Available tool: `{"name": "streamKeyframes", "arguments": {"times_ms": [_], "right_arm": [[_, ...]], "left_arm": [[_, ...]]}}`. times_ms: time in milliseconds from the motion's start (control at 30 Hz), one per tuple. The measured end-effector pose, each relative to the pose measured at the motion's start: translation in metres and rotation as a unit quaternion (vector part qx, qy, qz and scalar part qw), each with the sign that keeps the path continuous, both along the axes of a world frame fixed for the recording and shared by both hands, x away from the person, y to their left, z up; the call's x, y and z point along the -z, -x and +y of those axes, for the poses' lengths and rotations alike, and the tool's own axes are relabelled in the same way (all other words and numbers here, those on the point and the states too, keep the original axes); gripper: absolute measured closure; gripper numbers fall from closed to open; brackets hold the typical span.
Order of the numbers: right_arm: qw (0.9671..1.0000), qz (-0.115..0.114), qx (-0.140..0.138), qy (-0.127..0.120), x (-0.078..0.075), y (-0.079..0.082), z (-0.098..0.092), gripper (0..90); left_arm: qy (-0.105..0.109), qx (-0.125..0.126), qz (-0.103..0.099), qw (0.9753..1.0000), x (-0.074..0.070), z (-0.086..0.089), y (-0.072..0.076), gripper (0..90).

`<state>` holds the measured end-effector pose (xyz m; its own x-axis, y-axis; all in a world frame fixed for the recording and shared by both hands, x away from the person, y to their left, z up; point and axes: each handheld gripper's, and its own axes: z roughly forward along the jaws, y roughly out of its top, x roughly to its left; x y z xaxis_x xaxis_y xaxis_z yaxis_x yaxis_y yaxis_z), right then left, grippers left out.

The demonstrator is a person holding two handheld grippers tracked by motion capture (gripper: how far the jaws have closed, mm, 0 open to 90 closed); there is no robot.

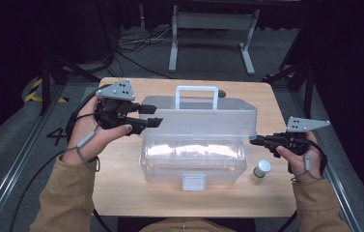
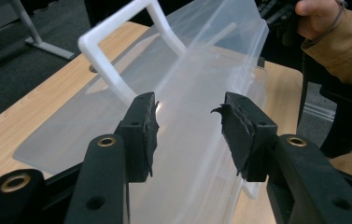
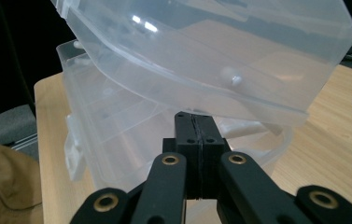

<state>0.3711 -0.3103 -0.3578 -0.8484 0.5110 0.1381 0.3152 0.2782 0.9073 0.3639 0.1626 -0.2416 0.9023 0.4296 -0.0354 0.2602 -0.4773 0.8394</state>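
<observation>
The clear storage box (image 1: pixel 194 154) sits mid-bench, lid (image 1: pixel 203 116) half raised. Right gripper (image 3: pixel 196 122) is clenched on nothing, pushing up under the lid's edge; left gripper (image 2: pixel 187 123) is spread wide beside it. I'd lift slow so the lid doesn't slip off

Box (image 1: pixel 192 162) sits mid-table (image 1: pixel 121 193), latch on near side. Lid (image 1: pixel 203 116) stands half-raised over box's far part, handle (image 1: pixel 197 92) at its far edge. Left gripper (image 1: pixel 148 116) at lid's left end, right gripper (image 1: pixel 253 141) at its right end. Small jar (image 1: pixel 262 168) on table, just right of box, near right hand (image 1: pixel 301 157).
</observation>
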Motion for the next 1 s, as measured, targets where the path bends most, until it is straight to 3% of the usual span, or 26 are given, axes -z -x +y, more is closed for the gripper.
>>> {"name": "streamKeyframes", "arguments": {"times_ms": [133, 267, 733, 1000], "right_arm": [[0.9999, -0.001, 0.007, -0.008, -0.001, -0.001, 0.001, 90.0], [0.9997, -0.005, 0.02, -0.01, -0.004, -0.002, 0.001, 90.0], [0.9976, -0.011, 0.058, -0.034, -0.012, -0.009, 0.004, 90.0], [0.9964, -0.018, 0.071, -0.042, -0.013, -0.009, 0.006, 90.0]], "left_arm": [[0.009, -0.001, -0.015, 0.9999, 0.003, 0.001, 0.007, 58.2], [0.017, 0.002, -0.015, 0.9997, 0.009, 0.002, 0.015, 62.2], [0.024, 0.006, 0.01, 0.9997, 0.041, 0.0, 0.015, 65.5], [0.03, -0.015, 0.029, 0.999, 0.062, 0.002, 0.008, 70.4]]}}
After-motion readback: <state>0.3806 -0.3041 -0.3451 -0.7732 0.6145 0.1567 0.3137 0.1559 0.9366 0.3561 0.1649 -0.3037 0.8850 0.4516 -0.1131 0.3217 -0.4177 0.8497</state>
